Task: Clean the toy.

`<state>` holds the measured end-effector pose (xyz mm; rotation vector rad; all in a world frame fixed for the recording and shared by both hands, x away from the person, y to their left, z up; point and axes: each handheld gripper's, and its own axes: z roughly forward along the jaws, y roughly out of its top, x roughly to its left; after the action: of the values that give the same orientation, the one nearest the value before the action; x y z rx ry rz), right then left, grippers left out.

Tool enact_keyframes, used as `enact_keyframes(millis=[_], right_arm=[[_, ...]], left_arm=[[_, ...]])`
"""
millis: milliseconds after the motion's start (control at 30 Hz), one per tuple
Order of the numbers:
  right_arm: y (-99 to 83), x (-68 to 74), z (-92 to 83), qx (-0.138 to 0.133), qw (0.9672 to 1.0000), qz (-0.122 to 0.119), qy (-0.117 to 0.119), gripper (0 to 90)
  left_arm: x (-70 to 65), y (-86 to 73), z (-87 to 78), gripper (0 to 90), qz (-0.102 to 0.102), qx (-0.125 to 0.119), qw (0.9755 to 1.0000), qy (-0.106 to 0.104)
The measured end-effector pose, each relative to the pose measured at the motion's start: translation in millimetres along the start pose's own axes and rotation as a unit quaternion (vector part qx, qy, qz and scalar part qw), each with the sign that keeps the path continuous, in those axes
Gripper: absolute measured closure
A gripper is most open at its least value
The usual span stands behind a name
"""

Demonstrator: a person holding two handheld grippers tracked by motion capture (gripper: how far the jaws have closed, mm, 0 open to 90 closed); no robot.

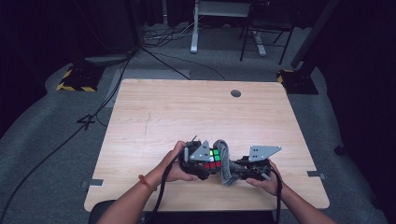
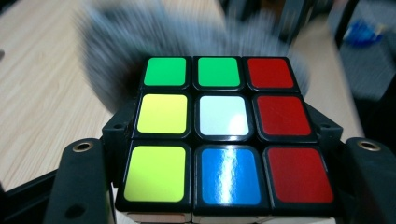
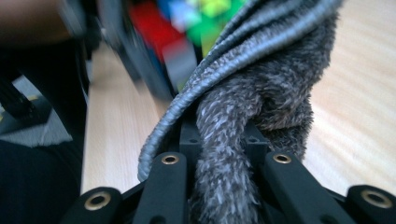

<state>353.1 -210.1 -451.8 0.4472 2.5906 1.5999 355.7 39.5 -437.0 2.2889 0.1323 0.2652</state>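
Mid-wipe at lower centre: left gripper (image 1: pixel 205 163) clamping puzzle cube (image 2: pixel 223 135), right gripper (image 1: pixel 236 169) pinching grey cloth (image 3: pixel 243 116), seemingly rubbing; colours unsolved.

Both forearms enter from the frame bottom, left hand-held gripper (image 1: pixel 205 163) and right hand-held gripper (image 1: pixel 233 169) facing each other at lower centre, jaws of both clamped, hands wrapped around bodies.

Overhead view; two close gripper cameras
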Motion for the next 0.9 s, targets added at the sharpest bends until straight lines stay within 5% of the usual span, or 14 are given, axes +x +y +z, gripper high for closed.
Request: enact_keyframes(millis=[200, 467, 633, 900], right_arm=[[8.5, 4.6, -5.0, -0.006, 0.9995, -0.025, -0.016, 77.5], [19.8, 13.0, -1.1, -0.008, 0.9983, -0.052, -0.024, 77.6], [15.2, 7.0, -3.7, 0.004, 0.9978, -0.045, -0.048, 77.5], [-10.1, -8.8, 9.1, 0.064, 0.9973, -0.006, -0.034, 77.4]], left_arm=[[1.1, 2.0, 2.3, 33.1, -0.004, -0.001, 1.0000, -0.001], [-2.0, 2.2, 11.4, 33.1, 0.009, 0.033, 0.9994, 0.005], [1.6, 3.5, 0.9, 33.2, -0.003, 0.004, 1.0000, 0.007], [4.0, 7.4, -15.6, 33.2, -0.004, -0.041, 0.9991, 0.012]])
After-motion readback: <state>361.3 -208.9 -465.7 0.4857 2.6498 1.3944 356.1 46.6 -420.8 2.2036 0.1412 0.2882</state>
